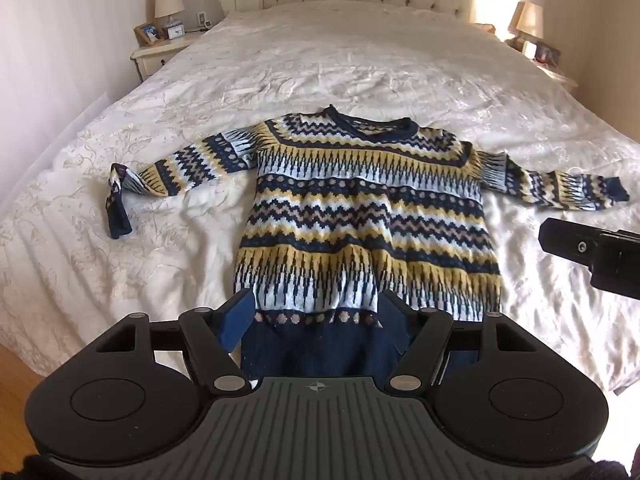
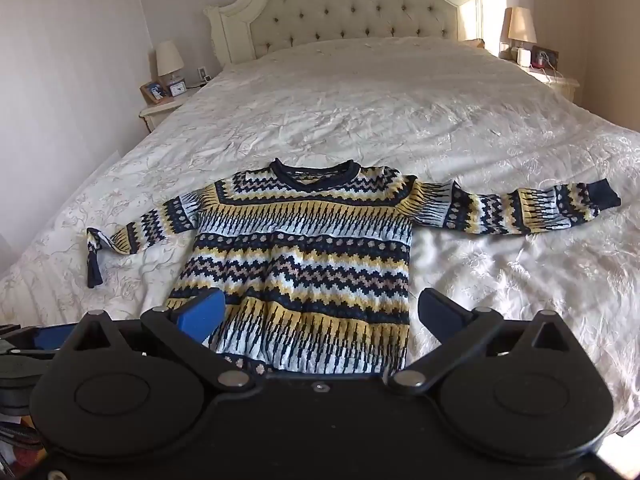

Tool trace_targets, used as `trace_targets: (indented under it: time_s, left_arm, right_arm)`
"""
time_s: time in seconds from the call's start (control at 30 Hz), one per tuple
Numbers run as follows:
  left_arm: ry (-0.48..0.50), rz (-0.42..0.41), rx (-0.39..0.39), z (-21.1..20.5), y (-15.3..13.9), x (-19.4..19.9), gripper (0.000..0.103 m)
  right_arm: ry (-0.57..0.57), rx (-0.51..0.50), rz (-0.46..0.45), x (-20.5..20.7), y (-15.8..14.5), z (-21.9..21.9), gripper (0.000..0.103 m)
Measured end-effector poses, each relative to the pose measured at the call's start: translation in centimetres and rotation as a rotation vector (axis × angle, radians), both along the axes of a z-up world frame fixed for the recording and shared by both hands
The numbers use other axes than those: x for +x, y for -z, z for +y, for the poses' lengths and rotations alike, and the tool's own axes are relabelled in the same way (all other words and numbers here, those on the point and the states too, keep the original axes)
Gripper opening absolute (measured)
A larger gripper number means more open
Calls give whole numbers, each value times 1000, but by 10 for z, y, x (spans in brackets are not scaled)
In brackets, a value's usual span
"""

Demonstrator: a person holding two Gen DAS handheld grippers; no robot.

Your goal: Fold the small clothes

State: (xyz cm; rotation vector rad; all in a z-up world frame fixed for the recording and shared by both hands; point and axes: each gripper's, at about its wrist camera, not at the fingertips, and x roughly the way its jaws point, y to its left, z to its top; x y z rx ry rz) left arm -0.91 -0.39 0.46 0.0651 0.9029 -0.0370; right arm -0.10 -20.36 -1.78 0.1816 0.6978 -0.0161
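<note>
A small knitted sweater (image 1: 360, 216) with navy, yellow and white bands lies flat, front up, on the white bed, both sleeves spread out. The left sleeve's cuff (image 1: 118, 204) is twisted and bent down. It also shows in the right wrist view (image 2: 304, 256). My left gripper (image 1: 316, 316) is open, its blue-padded fingers straddling the navy hem at the near edge. My right gripper (image 2: 320, 316) is open above the sweater's lower part, near the hem. The right gripper's body shows at the right edge of the left wrist view (image 1: 592, 256).
The bed's white embroidered cover (image 1: 320, 72) stretches back to a tufted headboard (image 2: 352, 4). Nightstands with lamps stand on both sides (image 1: 160, 44) (image 2: 532, 60). Wooden floor (image 1: 16, 380) shows at the bed's near left corner.
</note>
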Motion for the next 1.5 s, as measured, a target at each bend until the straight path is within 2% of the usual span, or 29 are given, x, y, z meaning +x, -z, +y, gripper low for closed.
trace_targets:
  time_s: [0.8, 1.17, 1.5]
  left_arm:
    - [44, 46, 69, -8, 0, 0, 67]
    - [31, 60, 86, 5, -5, 17, 67]
    - [37, 66, 79, 19, -9, 42, 67]
  right_arm:
    - [-21, 19, 38, 1, 1, 3, 102]
    - [14, 56, 89, 15, 6, 7, 102]
    - [45, 36, 134, 27, 9, 21, 102]
